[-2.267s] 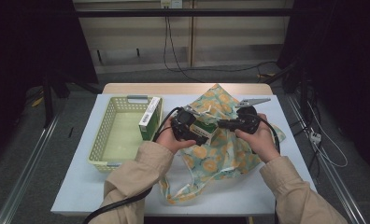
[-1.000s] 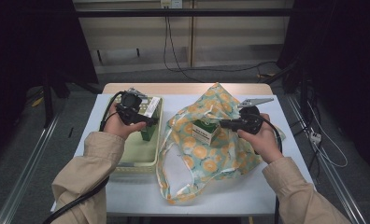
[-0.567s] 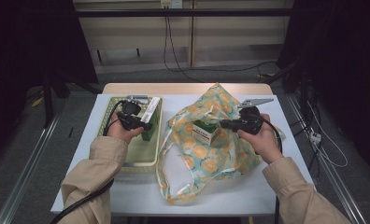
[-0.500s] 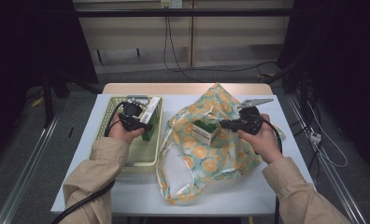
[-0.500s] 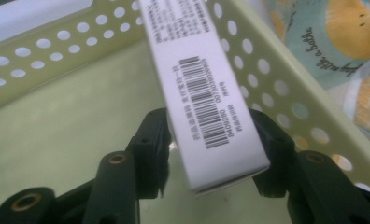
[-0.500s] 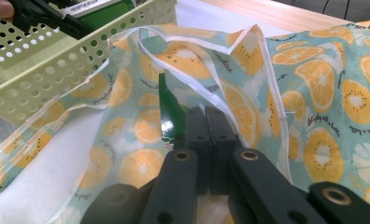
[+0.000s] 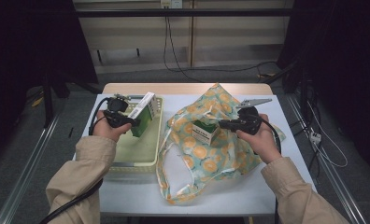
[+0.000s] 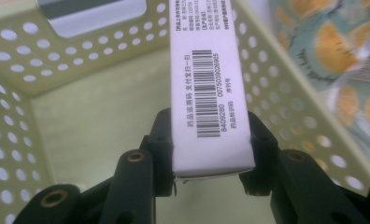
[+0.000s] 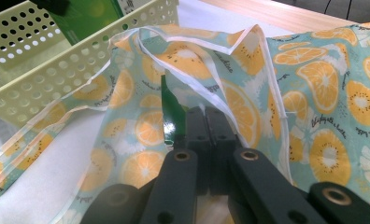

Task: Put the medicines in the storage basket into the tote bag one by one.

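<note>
Left gripper (image 7: 127,122) jaws clamping box (image 8: 209,84) over green basket (image 7: 138,154), right gripper (image 9: 205,122) jaws clenched on orange-print bag (image 9: 314,93)

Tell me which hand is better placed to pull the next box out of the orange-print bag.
Left. The right gripper is shut on the bag rim, holding it open; the left gripper holds a box over the basket and could return once released.

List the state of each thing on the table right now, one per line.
Left gripper: shut on the barcoded box.
Barcoded box: tilted over the basket, held.
Basket: upright, holding nothing else that I can see.
Right gripper: shut on the bag's edge.
Orange-print bag: lying flat, mouth held open.
Green-and-white box: at the bag's mouth.
</note>
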Tool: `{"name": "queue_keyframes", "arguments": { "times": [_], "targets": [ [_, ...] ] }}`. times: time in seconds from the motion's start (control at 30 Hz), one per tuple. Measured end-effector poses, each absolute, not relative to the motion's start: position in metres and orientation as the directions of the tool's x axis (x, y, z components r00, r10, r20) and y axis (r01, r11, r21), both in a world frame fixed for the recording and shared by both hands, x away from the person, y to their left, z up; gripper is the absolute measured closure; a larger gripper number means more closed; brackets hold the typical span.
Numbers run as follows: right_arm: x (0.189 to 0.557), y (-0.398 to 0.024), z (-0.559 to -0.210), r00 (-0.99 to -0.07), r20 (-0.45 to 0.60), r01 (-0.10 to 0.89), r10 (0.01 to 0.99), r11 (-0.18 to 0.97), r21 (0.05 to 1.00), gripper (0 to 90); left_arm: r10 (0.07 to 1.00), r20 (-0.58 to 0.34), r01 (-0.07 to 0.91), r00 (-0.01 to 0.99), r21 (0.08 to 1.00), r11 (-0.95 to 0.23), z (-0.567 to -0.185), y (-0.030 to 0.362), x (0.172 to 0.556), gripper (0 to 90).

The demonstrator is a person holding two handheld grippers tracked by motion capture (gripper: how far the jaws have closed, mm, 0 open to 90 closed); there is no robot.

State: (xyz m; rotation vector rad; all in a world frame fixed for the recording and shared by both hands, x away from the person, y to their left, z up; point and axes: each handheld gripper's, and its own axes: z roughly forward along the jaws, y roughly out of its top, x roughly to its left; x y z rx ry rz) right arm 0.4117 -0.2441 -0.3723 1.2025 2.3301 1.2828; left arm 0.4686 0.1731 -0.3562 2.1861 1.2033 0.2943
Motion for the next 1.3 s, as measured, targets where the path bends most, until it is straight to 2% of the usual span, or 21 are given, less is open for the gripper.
{"name": "queue_keyframes", "arguments": {
  "times": [0.33, 0.5, 0.6, 0.9, 0.93, 1.3],
  "targets": [
    [0.413, -0.246, -0.371, -0.632, 0.184, 0.558, 0.753, 0.277, 0.782, 90.0, 0.745, -0.097, 0.602, 0.660, 0.662, -0.446, -0.312, 0.179, 0.452, 62.8],
    [0.413, -0.245, -0.371, -0.634, 0.180, 0.557, 0.752, 0.283, 0.781, 90.0, 0.730, -0.087, 0.579, 0.677, 0.676, -0.456, -0.302, 0.178, 0.448, 62.8],
    [0.414, -0.246, -0.371, -0.630, 0.181, 0.559, 0.755, 0.279, 0.781, 90.0, 0.685, -0.090, 0.541, 0.723, 0.690, -0.481, -0.295, 0.173, 0.442, 62.9],
    [0.415, -0.247, -0.372, -0.626, 0.180, 0.562, 0.758, 0.280, 0.778, 90.0, 0.580, -0.081, 0.460, 0.811, 0.700, -0.546, -0.286, 0.146, 0.422, 62.9],
    [0.415, -0.247, -0.372, -0.626, 0.180, 0.563, 0.759, 0.280, 0.778, 90.0, 0.548, -0.081, 0.438, 0.833, 0.702, -0.562, -0.286, 0.139, 0.417, 62.8],
    [0.414, -0.249, -0.371, -0.619, 0.183, 0.566, 0.764, 0.272, 0.778, 90.0, 0.436, -0.087, 0.372, 0.896, 0.682, -0.629, -0.298, 0.114, 0.402, 62.8]
  ]
}}
